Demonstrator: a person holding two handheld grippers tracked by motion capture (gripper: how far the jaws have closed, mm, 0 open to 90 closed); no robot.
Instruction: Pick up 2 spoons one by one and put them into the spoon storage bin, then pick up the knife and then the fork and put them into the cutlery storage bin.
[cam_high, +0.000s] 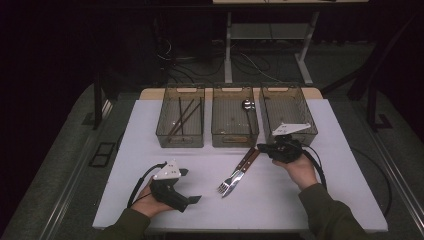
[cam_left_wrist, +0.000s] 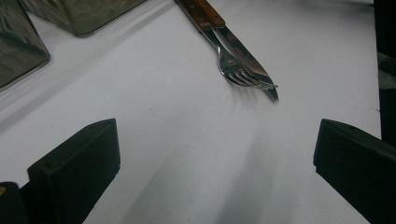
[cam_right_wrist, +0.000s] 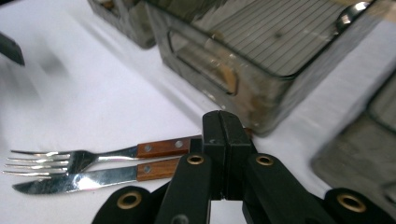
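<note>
A white bench (cam_high: 320, 200) carries three clear bins (cam_high: 235, 122) in a row at its far edge; nearer, a fork (cam_high: 231, 180) and knife (cam_high: 245, 169) lie side by side.

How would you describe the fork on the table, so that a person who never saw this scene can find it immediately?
Start at the white table and find the three clear bins in a row along its far side. In front of the middle bin, two wooden-handled pieces of cutlery lie side by side, handles toward the bins. The fork is the one ending in four tines; the knife beside it ends in a flat blade.
</note>
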